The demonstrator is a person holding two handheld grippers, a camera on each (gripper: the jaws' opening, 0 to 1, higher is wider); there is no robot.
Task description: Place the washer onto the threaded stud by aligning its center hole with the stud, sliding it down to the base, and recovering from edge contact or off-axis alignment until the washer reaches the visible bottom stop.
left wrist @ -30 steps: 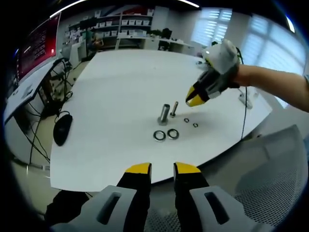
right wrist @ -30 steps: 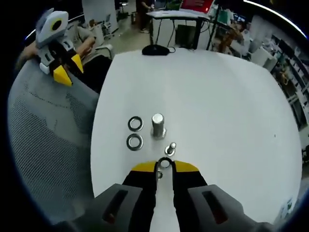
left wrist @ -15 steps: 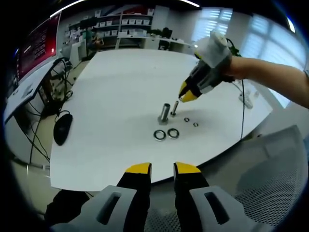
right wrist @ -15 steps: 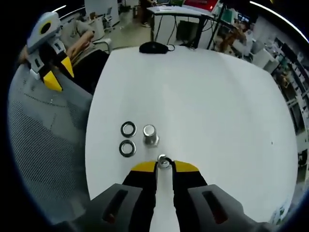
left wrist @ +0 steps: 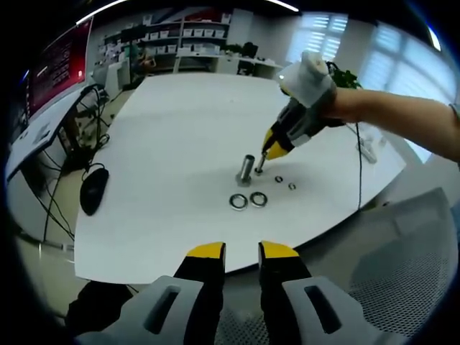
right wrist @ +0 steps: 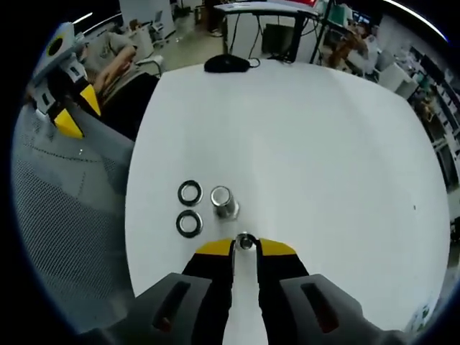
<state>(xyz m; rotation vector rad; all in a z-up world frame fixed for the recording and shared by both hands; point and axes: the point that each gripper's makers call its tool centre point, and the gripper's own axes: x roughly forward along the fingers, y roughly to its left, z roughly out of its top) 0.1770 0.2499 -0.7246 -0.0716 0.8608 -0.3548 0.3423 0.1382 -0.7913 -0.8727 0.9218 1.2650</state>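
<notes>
Small metal washer pinched between the yellow-tipped jaws of the right gripper, directly above the slim threaded stud on the white table, just beside a thicker metal cylinder. Two large dark washers flat on the table near that cylinder. Left gripper off the table edge, jaws narrowly parted, holding nothing.

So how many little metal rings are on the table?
4 show: two big washers side by side before the thick stud, two tiny ones beyond. Another may be hidden at the right gripper.
</notes>
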